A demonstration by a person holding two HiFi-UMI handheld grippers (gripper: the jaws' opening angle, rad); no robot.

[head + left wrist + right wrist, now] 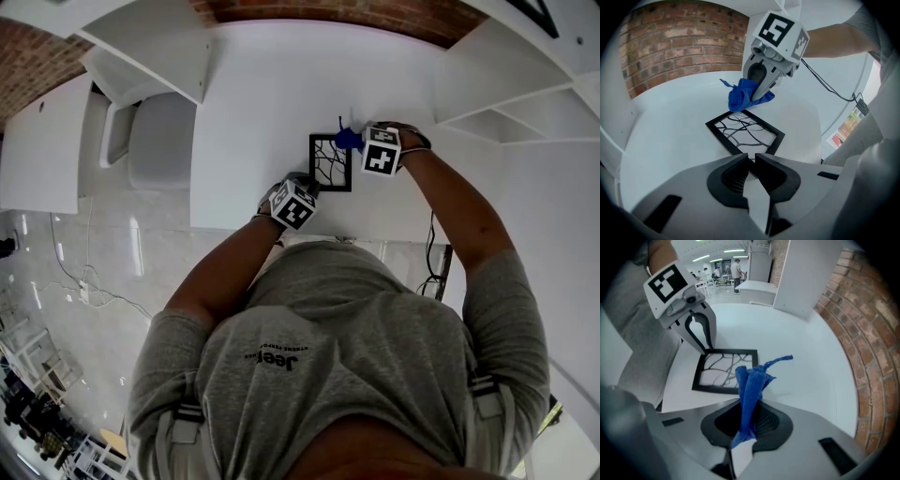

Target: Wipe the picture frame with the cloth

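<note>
A white table [253,103] is flanked by white shelves [511,84] on the right and a white chair [161,141] on the left. A brick wall [679,47] is seen behind it, and a dark cable [432,246] runs down past its near edge. In the head view the table's front strip is hidden by the person's shoulders, and the right edge of the frame [745,131] is partly covered by the right gripper [359,142].

The frame is laid flat on the table, near the front edge. Its near corner is pinched by the left gripper [750,161], whose jaws are drawn almost together on it. The cloth [751,380] is clamped between the right gripper's jaws and held at the frame's far side. Whether it touches the frame cannot be told.

The frame is thin, black and straight-edged, and a white picture crossed by black branching lines is set in it. The cloth is deep blue and soft, bunched into upright folds, with a twisted tail sticking out. The table is smooth and plain. The jaw pads are dark and ribbed. The bricks are rough and red-brown, with pale mortar.
</note>
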